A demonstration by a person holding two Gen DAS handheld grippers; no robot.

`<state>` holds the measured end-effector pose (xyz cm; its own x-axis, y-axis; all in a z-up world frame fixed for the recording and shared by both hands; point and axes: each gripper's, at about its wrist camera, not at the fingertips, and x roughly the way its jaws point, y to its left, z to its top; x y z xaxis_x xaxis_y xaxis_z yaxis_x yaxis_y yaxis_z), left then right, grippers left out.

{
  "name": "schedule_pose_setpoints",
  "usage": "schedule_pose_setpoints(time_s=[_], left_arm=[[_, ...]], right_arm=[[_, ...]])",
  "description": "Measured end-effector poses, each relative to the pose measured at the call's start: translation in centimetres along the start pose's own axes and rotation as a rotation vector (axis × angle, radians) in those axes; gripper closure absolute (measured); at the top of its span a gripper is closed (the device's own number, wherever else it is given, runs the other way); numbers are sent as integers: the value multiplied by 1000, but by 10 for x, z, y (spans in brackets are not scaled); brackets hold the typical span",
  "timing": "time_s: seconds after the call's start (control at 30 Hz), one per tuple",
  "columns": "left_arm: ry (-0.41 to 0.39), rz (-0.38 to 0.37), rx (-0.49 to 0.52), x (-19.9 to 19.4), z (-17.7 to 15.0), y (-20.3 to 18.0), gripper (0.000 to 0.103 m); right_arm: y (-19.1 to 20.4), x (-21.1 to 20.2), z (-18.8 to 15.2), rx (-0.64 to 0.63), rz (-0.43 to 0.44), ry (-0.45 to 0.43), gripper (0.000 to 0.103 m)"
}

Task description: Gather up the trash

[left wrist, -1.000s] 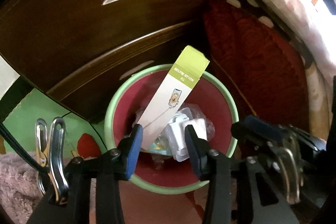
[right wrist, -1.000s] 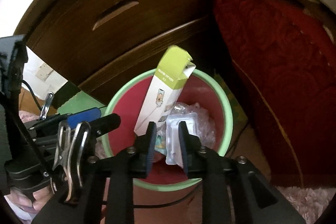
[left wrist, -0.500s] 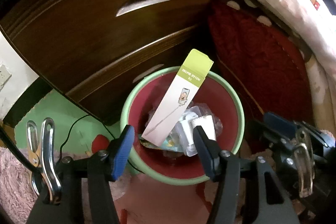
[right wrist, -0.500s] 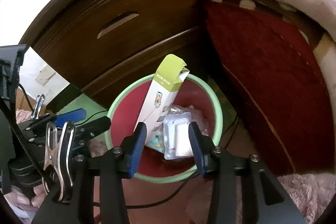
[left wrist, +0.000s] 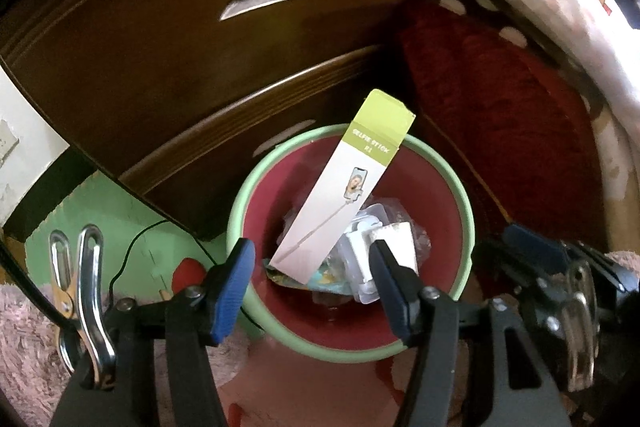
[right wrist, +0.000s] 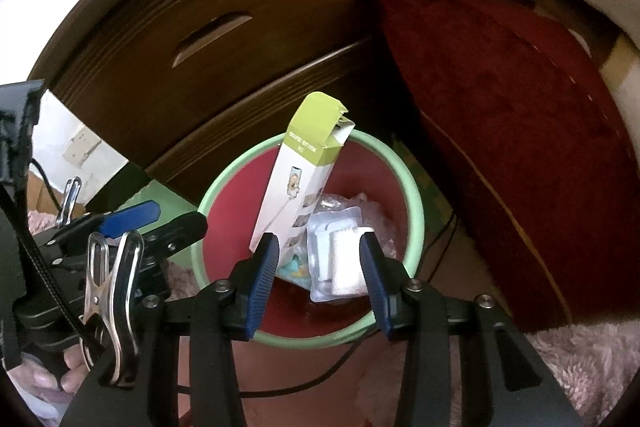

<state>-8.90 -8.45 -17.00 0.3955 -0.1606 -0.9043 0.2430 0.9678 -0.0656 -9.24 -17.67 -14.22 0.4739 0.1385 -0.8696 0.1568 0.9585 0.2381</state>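
The left claw (left wrist: 312,283) hangs over a green-rimmed red bin (left wrist: 464,195), its blue-padded jaws spread wide with nothing gripped, having just been opening. The right claw (right wrist: 318,277) hovers beside it over the same bin, jaws moderately apart and also empty after just opening. Inside the bin, a tall white and lime selfie stick box (left wrist: 344,195) leans upright against the far rim. A clear plastic blister pack (right wrist: 340,259) lies next to the box's base. A dark wooden drawer unit (left wrist: 200,39) stands behind the bin.
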Motion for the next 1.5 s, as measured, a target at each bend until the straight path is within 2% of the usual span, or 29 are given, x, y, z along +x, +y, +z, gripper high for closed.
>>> schedule_pose_setpoints(time_s=[1.5], left_arm=[[32,21,-2,11,-5,3,40]], right_arm=[[-2,9,-3,16,6,24,60]])
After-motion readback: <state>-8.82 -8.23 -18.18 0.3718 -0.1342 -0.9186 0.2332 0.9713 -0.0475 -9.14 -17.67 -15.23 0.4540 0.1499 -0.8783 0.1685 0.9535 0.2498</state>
